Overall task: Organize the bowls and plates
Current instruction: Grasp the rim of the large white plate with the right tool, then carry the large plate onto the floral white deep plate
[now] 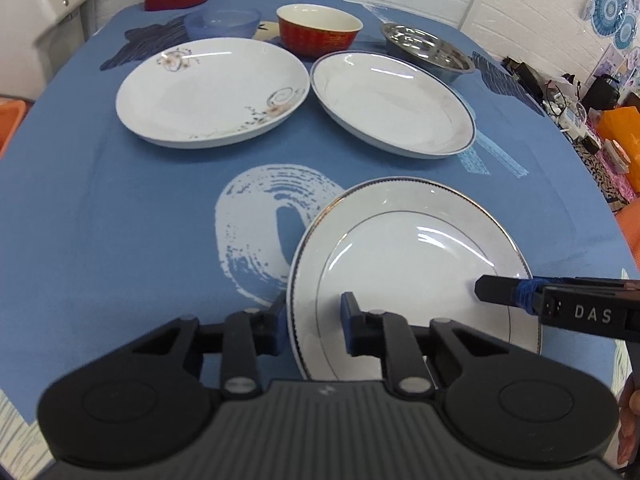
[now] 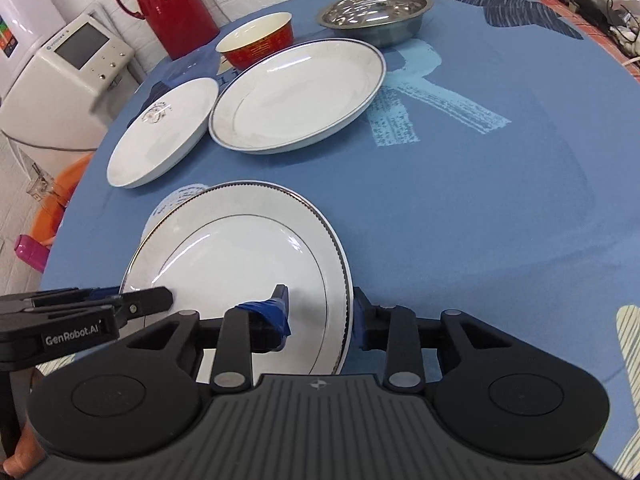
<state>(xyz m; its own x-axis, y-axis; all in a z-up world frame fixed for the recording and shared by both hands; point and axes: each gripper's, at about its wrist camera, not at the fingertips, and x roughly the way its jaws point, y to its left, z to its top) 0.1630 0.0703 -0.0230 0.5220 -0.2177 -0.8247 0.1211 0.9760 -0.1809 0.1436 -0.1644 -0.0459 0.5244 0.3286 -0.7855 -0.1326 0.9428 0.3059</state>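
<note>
Count on the blue tabletop (image 1: pixel 120 220): three white plates and three bowls. The silver-rimmed plate (image 1: pixel 408 264) sits at the near edge, and both tools are on it. The left tool (image 1: pixel 314 316) straddles the plate's left rim, one finger under or outside the rim and one on top, at a narrow gap, so it looks clamped on the rim. The right tool (image 2: pixel 320 314) does the same on the plate's right rim, blue-taped finger (image 2: pixel 276 312) on the upper face and the other outside the edge.

Further back, about mid-tabletop, sit the floral plate (image 1: pixel 212 92) on the left and the blue-rimmed plate (image 1: pixel 394 102) right beside it, rims nearly touching. Along the far edge there's a row of bowls: a translucent blue bowl (image 1: pixel 224 22), a red bowl (image 1: pixel 318 28) with a cream inside, and a steel bowl (image 1: pixel 426 54). A red thermos jug (image 2: pixel 168 4) stands at the far left corner.

Readable writing: "DAS" on the right tool as the left camera sees it, and "GenRobot.AI" on the left tool in the right camera's view. The red bowl has gold characters that can't be read.

Room to move: the right half of the tabletop is open cloth, and there's a bare strip between the near plate and the two behind it. A white appliance (image 2: pixel 68 68) stands off the left edge.
</note>
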